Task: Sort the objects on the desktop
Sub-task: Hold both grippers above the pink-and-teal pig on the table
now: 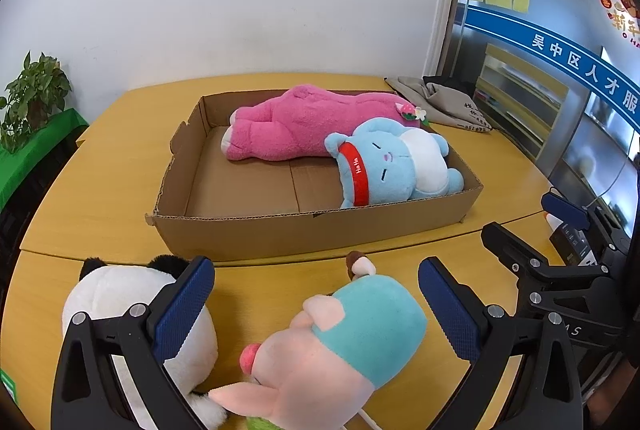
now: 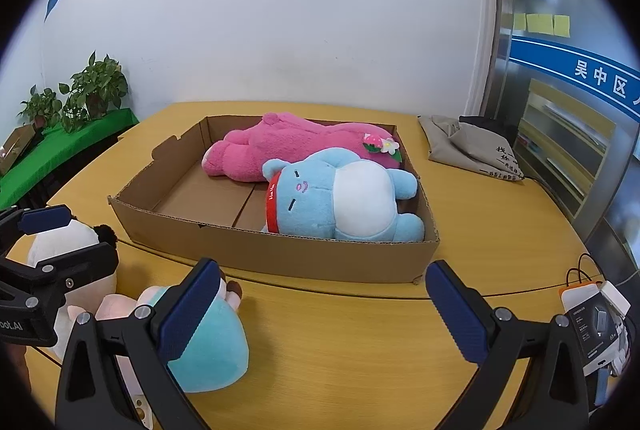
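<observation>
A shallow cardboard box (image 1: 304, 230) (image 2: 332, 262) lies on the yellow table. Inside it are a pink plush (image 1: 296, 121) (image 2: 280, 145) and a light blue plush (image 1: 392, 165) (image 2: 344, 201) with a red headband. In front of the box, on the table, lie a pink pig plush in a teal hood (image 1: 344, 342) (image 2: 208, 346) and a white panda plush (image 1: 120, 302) (image 2: 64, 242). My left gripper (image 1: 316, 302) is open, its fingers either side of the pig plush just above it. My right gripper (image 2: 320, 306) is open over bare table, right of the pig.
A grey cloth bag (image 1: 444, 101) (image 2: 472, 145) lies at the table's back right. A small dark device with cables (image 2: 596, 322) sits at the right edge. Potted plants (image 2: 92, 85) stand on a green-covered stand to the left. A white wall rises behind the table.
</observation>
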The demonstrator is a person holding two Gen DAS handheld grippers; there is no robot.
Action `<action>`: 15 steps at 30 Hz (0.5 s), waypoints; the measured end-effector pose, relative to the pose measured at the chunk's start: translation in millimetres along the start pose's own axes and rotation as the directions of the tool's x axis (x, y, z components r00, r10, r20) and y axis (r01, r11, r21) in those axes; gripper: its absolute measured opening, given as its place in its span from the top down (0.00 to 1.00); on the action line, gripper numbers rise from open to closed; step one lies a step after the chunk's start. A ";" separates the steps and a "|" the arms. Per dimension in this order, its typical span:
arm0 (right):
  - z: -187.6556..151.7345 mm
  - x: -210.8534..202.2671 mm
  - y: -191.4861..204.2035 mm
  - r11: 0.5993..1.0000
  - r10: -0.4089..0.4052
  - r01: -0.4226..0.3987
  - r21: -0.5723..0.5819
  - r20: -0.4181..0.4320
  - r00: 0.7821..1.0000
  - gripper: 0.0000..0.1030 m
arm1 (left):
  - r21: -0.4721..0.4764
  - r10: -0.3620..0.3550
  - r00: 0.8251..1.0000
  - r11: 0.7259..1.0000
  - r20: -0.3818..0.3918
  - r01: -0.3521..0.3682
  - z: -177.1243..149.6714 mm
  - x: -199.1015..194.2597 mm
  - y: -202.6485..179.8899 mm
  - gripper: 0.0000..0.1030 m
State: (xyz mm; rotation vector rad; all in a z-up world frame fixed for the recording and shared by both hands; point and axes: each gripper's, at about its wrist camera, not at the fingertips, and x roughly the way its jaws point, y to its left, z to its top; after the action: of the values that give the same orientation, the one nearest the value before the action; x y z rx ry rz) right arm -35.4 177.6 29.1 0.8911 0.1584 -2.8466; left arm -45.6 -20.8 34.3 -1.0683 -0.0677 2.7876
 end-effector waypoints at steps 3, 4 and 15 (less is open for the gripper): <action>-0.1 0.1 0.2 1.000 0.002 -0.002 0.000 0.000 1.000 0.00 | -0.001 0.000 1.000 1.000 0.000 0.000 -0.5 0.1 0.8 0.00; -0.2 0.0 0.5 1.000 0.003 -0.003 0.000 0.000 1.000 0.00 | -0.002 0.001 1.000 1.000 -0.001 -0.001 -0.6 0.2 0.9 0.00; -1.8 3.3 -4.4 0.999 0.036 -0.035 0.006 -0.011 0.999 0.00 | -0.027 -0.017 1.000 1.000 -0.023 0.016 -14.3 -5.3 17.4 0.00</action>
State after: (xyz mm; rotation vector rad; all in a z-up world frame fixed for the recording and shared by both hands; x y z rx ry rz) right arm -37.8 181.8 25.9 0.9016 0.1338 -2.8116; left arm -34.5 -38.9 25.5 -1.1016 -0.1106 2.7662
